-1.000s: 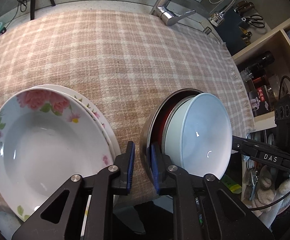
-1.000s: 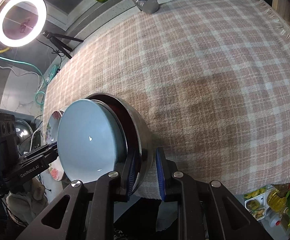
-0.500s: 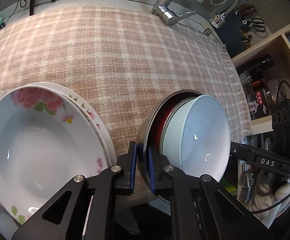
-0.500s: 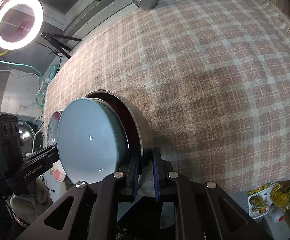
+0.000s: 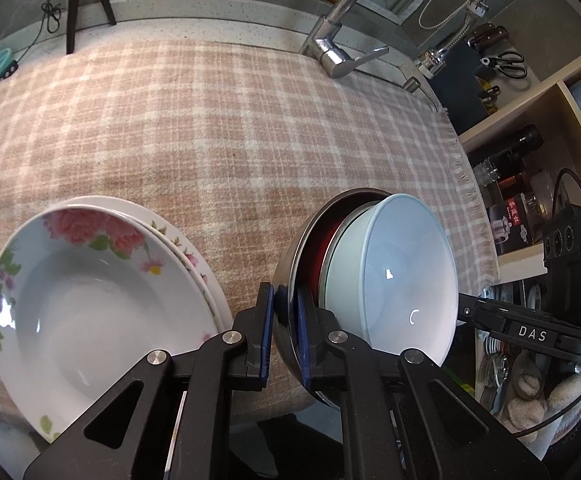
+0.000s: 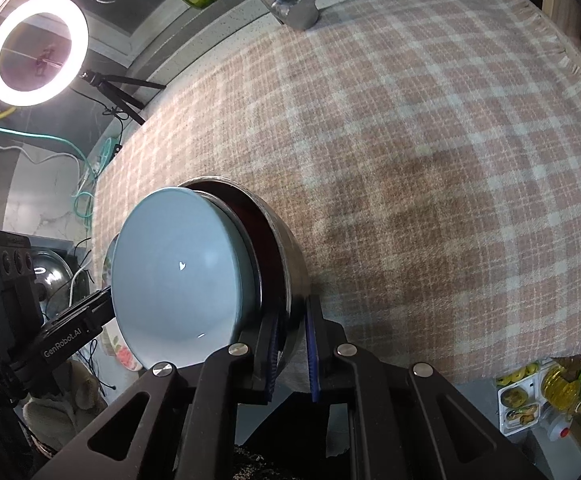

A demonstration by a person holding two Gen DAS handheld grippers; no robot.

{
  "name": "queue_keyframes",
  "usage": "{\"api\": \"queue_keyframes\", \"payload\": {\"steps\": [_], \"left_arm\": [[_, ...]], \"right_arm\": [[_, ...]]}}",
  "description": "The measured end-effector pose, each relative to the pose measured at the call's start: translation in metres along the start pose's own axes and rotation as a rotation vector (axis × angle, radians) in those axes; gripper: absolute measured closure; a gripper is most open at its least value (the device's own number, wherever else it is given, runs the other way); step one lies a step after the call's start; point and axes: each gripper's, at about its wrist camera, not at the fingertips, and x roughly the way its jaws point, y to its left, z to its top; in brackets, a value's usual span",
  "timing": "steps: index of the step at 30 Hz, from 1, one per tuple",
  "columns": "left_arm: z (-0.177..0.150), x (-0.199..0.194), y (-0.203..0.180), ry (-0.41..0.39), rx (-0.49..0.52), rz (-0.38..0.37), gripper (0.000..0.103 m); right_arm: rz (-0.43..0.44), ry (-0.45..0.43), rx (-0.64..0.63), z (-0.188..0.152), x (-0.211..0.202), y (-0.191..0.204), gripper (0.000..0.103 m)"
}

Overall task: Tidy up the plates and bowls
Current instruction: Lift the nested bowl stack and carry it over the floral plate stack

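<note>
A stack of nested bowls stands on the checked cloth [image 5: 210, 128]: a steel outer bowl [image 5: 290, 344], a red one [image 5: 322, 240] inside it, and a pale blue bowl [image 5: 394, 280] on top. My left gripper [image 5: 282, 332] is shut on the steel bowl's left rim. My right gripper [image 6: 292, 354] is shut on the steel bowl's [image 6: 294, 268] opposite rim, with the blue bowl [image 6: 174, 280] to its left. A stack of floral plates [image 5: 90, 304] lies left of the bowls.
A tap [image 5: 338, 52] rises at the back edge of the cloth. A shelf with bottles [image 5: 518, 184] stands at the right. A ring light [image 6: 36, 48] on a tripod stands at the back left. The cloth's [image 6: 410, 160] front edge lies just under both grippers.
Both grippers have closed from open onto the steel bowl's rim, and the bowl stack sits slightly higher and closer in both views.
</note>
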Motion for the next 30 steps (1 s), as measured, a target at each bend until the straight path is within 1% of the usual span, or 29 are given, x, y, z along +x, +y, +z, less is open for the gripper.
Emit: {"api": "queue_keyframes", "payload": {"steps": [8,15,22,30], "left_arm": [[0.009,-0.023,0.002,-0.055,-0.003,0.002,0.094],[0.012,-0.048,0.013,-0.104,-0.021,0.016,0.094],[0.009,-0.076,0.031,-0.159,-0.052,0.039,0.094],[-0.002,-0.099,0.066,-0.197,-0.118,0.071,0.094]], "right_arm": [[0.002,-0.026,-0.036,0.011,-0.015,0.022,0.092],[0.014,-0.037,-0.082,0.018,-0.020,0.050,0.092],[0.035,-0.038,-0.142,0.020,-0.022,0.083,0.092],[0.055,-0.005,-0.209,0.019,-0.004,0.123,0.092]]}}
